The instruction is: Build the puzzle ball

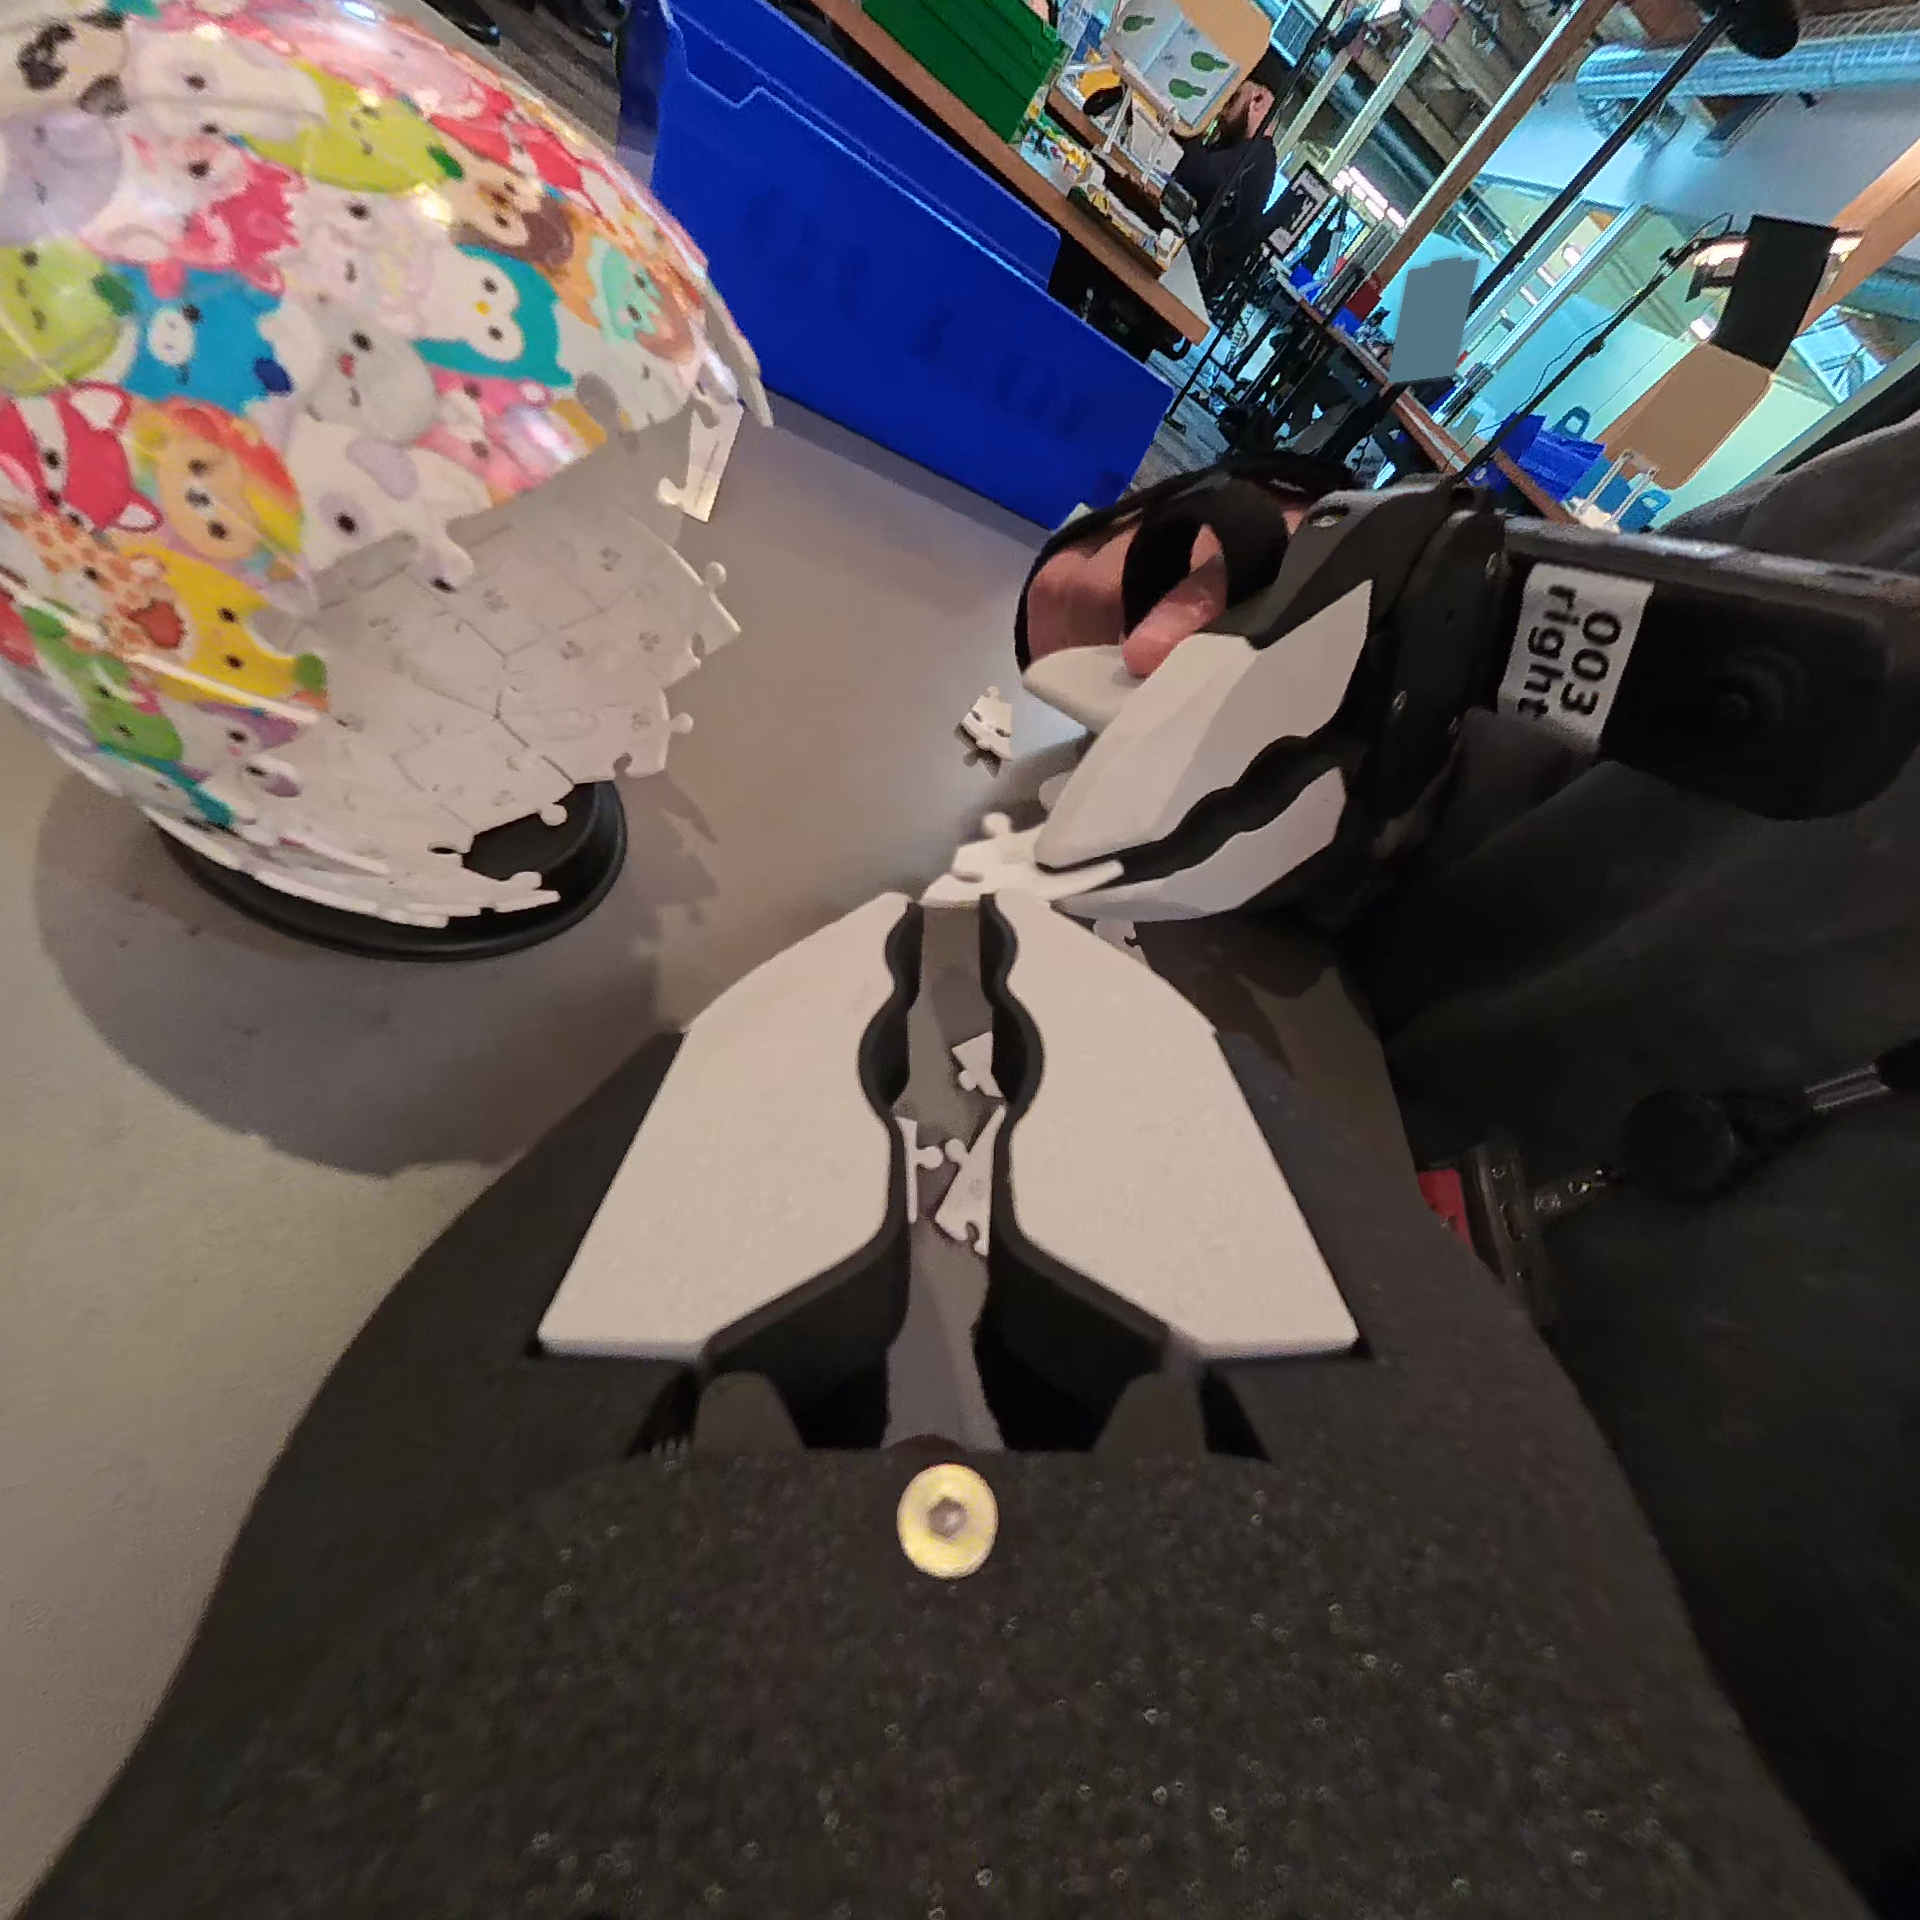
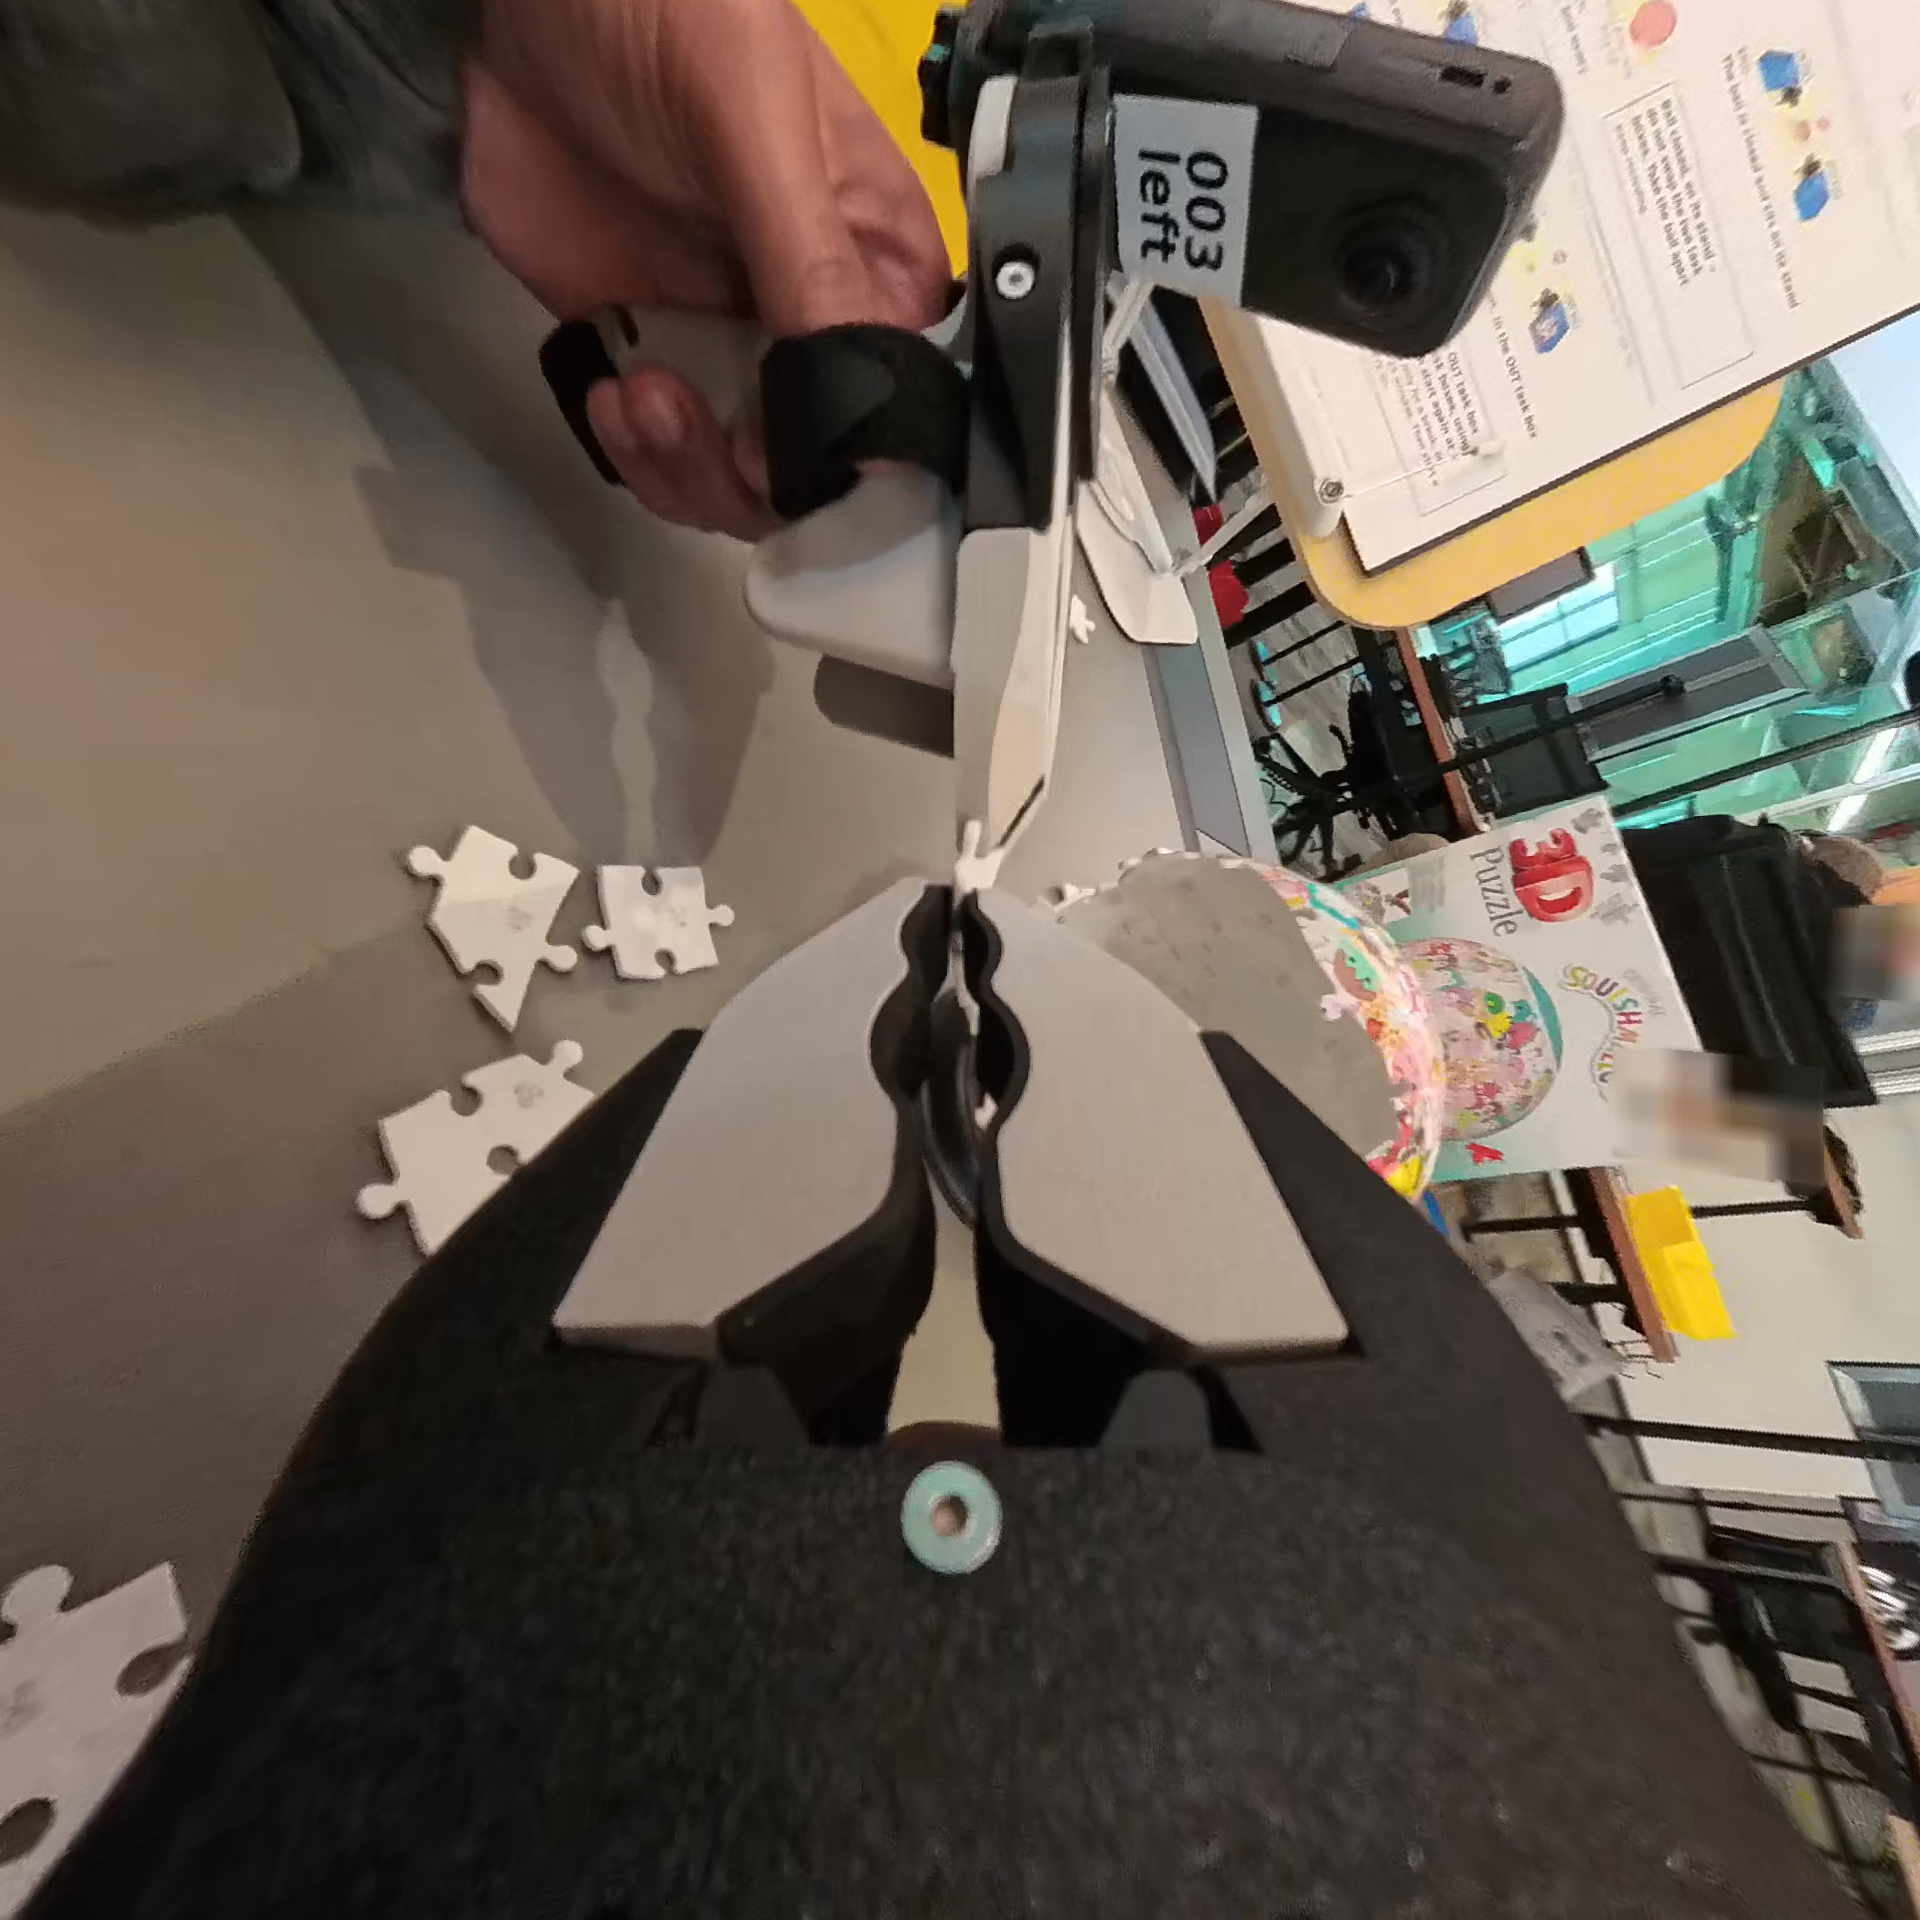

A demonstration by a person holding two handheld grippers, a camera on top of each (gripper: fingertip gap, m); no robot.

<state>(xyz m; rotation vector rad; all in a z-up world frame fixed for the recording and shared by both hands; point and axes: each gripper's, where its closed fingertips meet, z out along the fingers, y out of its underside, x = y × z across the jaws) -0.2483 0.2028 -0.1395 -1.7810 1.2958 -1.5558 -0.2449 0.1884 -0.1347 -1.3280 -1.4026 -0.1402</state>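
Grey table point(image 1: 208, 1195), half-built puzzle ball point(image 1: 312, 416).

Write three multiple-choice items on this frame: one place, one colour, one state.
1. Where does the puzzle ball sit?
A. on a black stand
B. inside a bin
C. on a cardboard box

2. What colour is the bin behind the ball?
A. red
B. blue
C. yellow

3. What is the right gripper doing?
A. wide open, empty
B. shut on a white puzzle piece
C. gripping the ball

Answers:
1 A: the black stand shows under the ball on the grey table.
2 B: its walls are plainly blue.
3 B: the puzzle piece sticks out of its closed tips.
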